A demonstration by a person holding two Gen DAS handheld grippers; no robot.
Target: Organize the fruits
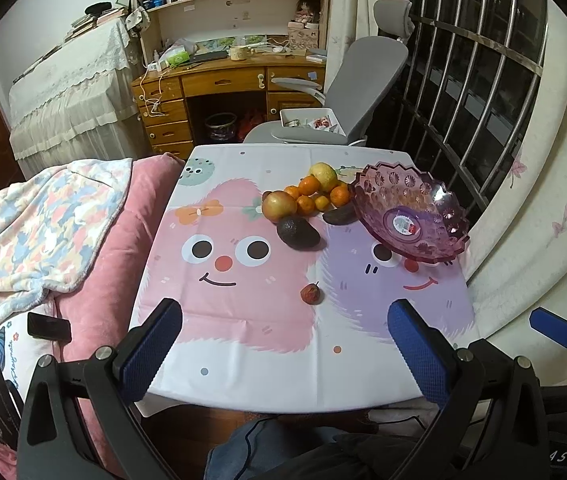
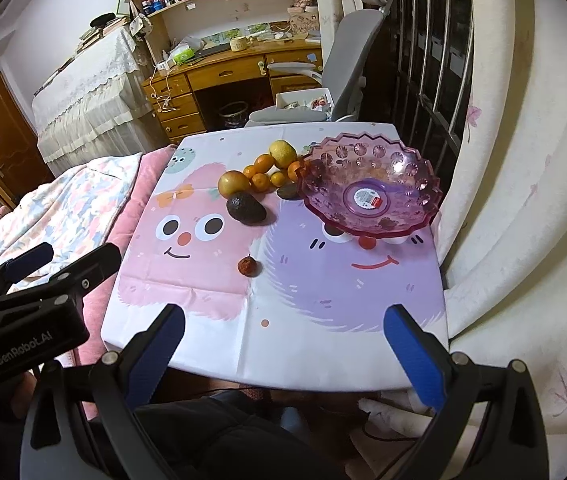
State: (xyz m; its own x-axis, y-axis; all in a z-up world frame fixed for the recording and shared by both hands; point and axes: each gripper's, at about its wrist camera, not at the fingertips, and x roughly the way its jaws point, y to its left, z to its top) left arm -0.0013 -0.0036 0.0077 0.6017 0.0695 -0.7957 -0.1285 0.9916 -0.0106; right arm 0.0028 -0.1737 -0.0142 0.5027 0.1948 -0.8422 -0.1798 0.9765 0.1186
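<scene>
Since the purple bowl [image 2: 371, 188] is still empty and sits tilted, it might tip or slide if a fruit is dropped on its rim. The fruit pile [image 2: 261, 176] lies just beside it at the far side of the worktop [image 2: 323, 320], and round ones could roll off. A small red fruit [image 2: 248, 267] lies alone nearer. Both the left gripper [image 1: 283, 344] and right gripper [image 2: 283, 344] are spread wide, holding nothing. Only the left view shows a black phone [image 1: 49, 326] on the bed.
</scene>
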